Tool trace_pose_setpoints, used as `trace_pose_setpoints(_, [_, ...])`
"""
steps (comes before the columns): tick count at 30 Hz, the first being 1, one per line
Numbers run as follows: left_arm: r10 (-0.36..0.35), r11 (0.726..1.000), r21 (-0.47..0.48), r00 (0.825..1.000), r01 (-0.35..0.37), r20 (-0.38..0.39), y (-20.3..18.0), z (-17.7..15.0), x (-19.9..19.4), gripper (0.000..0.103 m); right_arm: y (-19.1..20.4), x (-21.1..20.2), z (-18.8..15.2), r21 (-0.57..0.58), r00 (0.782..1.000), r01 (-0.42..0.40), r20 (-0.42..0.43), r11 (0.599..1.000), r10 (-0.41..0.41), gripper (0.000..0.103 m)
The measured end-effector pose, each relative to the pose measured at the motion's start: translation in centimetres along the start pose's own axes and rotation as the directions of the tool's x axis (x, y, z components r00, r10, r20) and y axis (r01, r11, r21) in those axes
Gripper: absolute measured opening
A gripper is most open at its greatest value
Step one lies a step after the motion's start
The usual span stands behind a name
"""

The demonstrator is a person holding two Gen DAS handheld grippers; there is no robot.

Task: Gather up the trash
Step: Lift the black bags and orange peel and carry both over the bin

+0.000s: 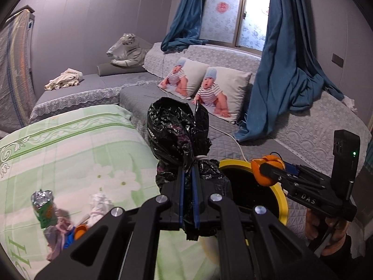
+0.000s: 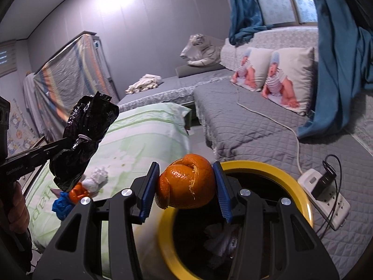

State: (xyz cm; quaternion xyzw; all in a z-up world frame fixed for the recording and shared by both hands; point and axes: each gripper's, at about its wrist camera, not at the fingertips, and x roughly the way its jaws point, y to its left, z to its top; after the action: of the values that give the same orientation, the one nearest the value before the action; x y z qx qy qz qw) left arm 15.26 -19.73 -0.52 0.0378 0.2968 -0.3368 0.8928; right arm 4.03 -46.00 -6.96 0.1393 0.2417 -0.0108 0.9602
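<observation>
Orange peel (image 2: 186,182) between right tool (image 2: 186,186) pads

Both wrist views, close, share bin (image 1: 283,200).

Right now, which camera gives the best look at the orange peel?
The right wrist view: the orange peel fills the centre, clamped between the right hand-held gripper's blue pads above the yellow bin. The left wrist view shows the peel only small and side-on, partly hidden by that gripper's finger.
</observation>
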Motion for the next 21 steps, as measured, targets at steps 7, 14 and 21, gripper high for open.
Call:
trace_pose_setpoints(7, [-0.038,0.998,0.047,0.998,0.04,-0.043,-2.8,0.4,3.5,0.006,-3.2,0.4,-0.9,0.055,0.998,0.055,-0.007,0.997,-0.055,0.044])
trace_pose_setpoints(14, [-0.078,0.995,0.06,0.993,0.084,-0.089,-5.2,-0.3,6.8,0.006,-5.5,1.2,-1.8,0.094,0.996,0.091,-0.032,0.991,-0.088,0.044])
trace_pose_setpoints(21, [-0.105,0.991,0.064,0.985,0.114,-0.136,-6.8,-1.6,9.7,0.006,-7.0,1.8,-2.8,0.114,0.992,0.123,-0.052,0.986,-0.117,0.044])
